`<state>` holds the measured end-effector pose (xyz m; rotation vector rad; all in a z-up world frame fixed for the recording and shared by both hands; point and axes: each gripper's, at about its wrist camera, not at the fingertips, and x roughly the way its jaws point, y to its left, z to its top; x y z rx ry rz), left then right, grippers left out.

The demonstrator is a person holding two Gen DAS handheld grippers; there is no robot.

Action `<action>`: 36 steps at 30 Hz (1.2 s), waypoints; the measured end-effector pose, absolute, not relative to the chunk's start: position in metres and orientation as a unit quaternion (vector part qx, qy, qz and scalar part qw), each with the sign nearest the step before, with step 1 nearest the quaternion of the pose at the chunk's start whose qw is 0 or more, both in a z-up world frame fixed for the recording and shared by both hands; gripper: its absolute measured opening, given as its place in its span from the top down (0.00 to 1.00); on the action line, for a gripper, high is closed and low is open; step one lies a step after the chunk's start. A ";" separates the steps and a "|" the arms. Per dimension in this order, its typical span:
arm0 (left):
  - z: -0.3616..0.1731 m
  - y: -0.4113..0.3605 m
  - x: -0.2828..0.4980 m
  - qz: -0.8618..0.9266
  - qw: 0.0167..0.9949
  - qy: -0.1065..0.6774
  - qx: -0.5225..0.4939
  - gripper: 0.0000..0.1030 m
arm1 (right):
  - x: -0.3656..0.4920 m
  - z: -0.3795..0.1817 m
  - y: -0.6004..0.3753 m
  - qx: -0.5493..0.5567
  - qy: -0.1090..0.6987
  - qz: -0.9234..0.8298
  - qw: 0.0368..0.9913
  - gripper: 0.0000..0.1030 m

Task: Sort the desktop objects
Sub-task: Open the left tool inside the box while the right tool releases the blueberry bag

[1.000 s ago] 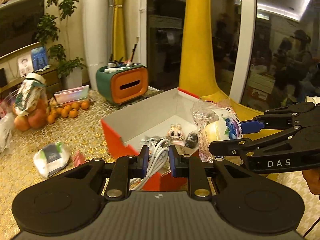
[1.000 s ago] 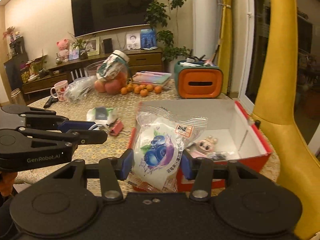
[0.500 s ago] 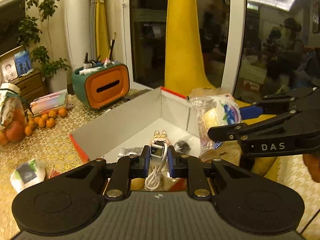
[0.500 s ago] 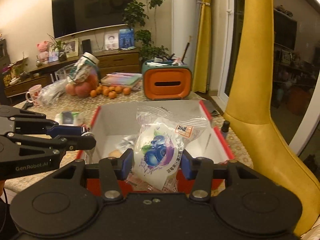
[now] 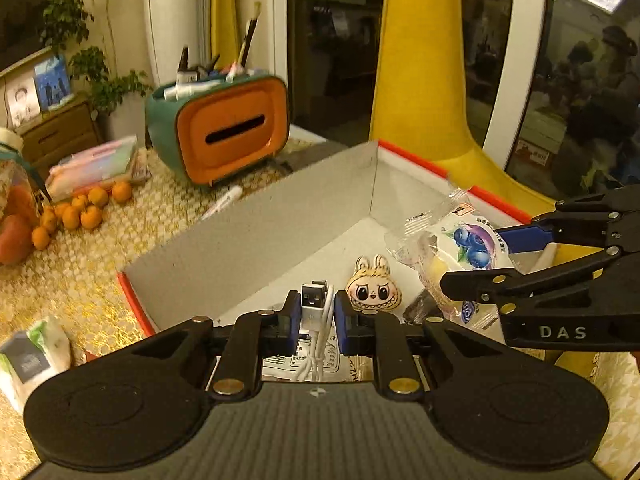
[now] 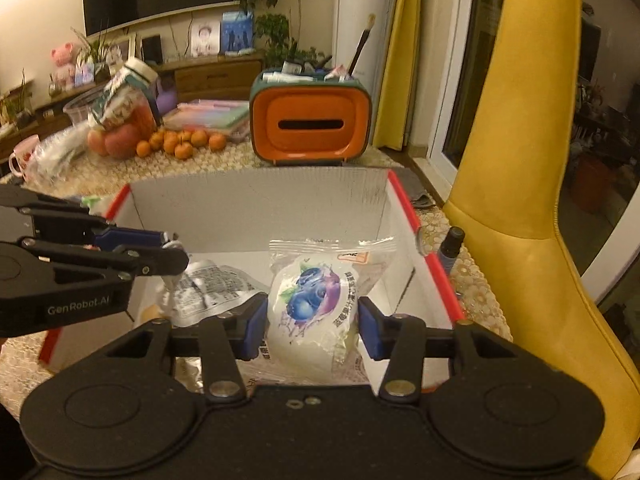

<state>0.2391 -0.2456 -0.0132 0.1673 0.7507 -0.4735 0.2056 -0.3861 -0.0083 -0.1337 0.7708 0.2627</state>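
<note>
A red box with grey inner walls [image 5: 280, 216] stands open on the table; it also shows in the right wrist view [image 6: 256, 204]. My left gripper [image 5: 317, 312] is shut on a white USB cable [image 5: 314, 308] and holds it over the box's near side. My right gripper [image 6: 312, 320] is shut on a blueberry snack packet [image 6: 316, 304] and holds it inside the box; the packet also shows in the left wrist view [image 5: 460, 240]. A small rabbit-eared toy [image 5: 374, 288] and a silver printed packet [image 6: 216, 292] lie on the box floor.
An orange and green tissue box holding pens [image 6: 310, 120] stands behind the red box. Small oranges [image 6: 180, 142], a jar [image 6: 128, 100] and pastel cases [image 5: 92, 164] lie at the back left. A white packet [image 5: 32, 356] lies left of the box. A yellow chair [image 6: 520, 160] stands to the right.
Both grippers have moved forward and down over the box with their loads. The snack packet now hangs lower, inside the box walls. The cable sits above the box floor.
</note>
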 end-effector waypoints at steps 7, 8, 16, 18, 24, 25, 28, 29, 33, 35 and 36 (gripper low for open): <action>-0.027 -0.251 0.255 -0.233 0.889 0.384 0.089 0.84 | 0.224 -0.031 -0.385 -0.064 0.403 0.120 0.905 0.55; -0.029 -0.251 0.257 -0.233 0.887 0.390 0.086 0.84 | 0.224 -0.033 -0.385 -0.063 0.403 0.122 0.905 0.55; -0.040 -0.249 0.267 -0.234 0.875 0.417 0.073 0.84 | 0.225 -0.033 -0.376 -0.081 0.402 0.135 0.902 0.51; -0.039 -0.247 0.267 -0.230 0.877 0.417 0.065 0.84 | 0.225 -0.034 -0.374 -0.087 0.402 0.136 0.901 0.50; -0.037 -0.243 0.267 -0.228 0.878 0.416 0.063 0.83 | 0.221 -0.033 -0.370 -0.092 0.395 0.144 0.903 0.36; -0.036 -0.242 0.267 -0.229 0.878 0.416 0.059 0.83 | 0.220 -0.031 -0.370 -0.092 0.394 0.146 0.903 0.35; -0.031 -0.239 0.265 -0.227 0.880 0.414 0.052 0.76 | 0.217 -0.027 -0.370 -0.096 0.390 0.146 0.904 0.35; -0.030 -0.237 0.264 -0.228 0.880 0.413 0.049 0.73 | 0.215 -0.026 -0.371 -0.096 0.389 0.146 0.905 0.35; -0.018 -0.232 0.253 -0.226 0.892 0.389 0.044 0.35 | 0.208 -0.018 -0.373 -0.094 0.383 0.148 0.907 0.34; -0.010 -0.230 0.246 -0.232 0.895 0.379 0.045 0.35 | 0.203 -0.012 -0.374 -0.090 0.378 0.151 0.909 0.34; -0.007 -0.229 0.243 -0.236 0.895 0.377 0.044 0.35 | 0.201 -0.010 -0.375 -0.088 0.376 0.152 0.910 0.34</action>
